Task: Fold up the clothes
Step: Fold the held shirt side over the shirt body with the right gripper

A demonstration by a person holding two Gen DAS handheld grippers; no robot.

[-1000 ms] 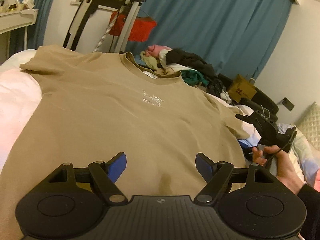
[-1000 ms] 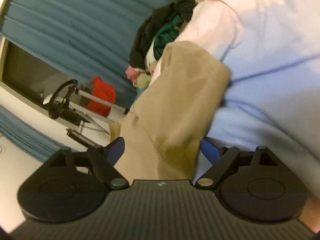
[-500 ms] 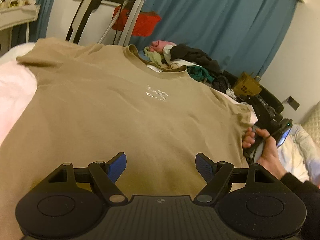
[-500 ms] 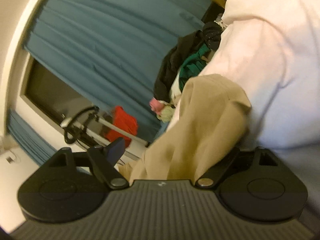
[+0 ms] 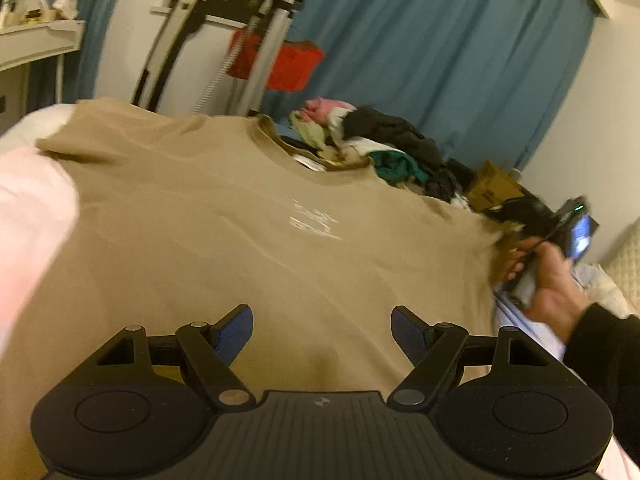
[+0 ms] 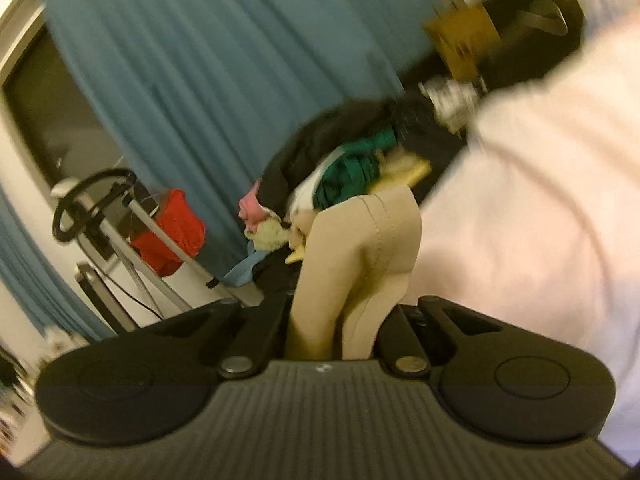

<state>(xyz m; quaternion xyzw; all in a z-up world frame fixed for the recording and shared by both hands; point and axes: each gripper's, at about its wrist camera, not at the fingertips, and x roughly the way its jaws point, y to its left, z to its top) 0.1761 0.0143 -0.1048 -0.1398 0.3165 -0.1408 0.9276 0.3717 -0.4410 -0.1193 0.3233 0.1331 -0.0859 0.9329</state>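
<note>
My right gripper [image 6: 332, 320] has just clamped the tan T-shirt's [image 5: 240, 240] sleeve [image 6: 360, 256], lifting it toward three o'clock; my left gripper [image 5: 322, 334] stays spread wide, empty.

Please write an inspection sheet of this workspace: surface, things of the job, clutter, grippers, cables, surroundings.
Surface: bed with pale pink cover.
Job's things: tan T-shirt spread flat, print up; its sleeve pinched and lifted.
Clutter: heap of clothes beyond the collar; cardboard box.
Grippers: left gripper open above the hem; right gripper just closed on the sleeve.
Cables: thin cord by the right hand.
Surroundings: blue curtain, red bag on a stand.
</note>
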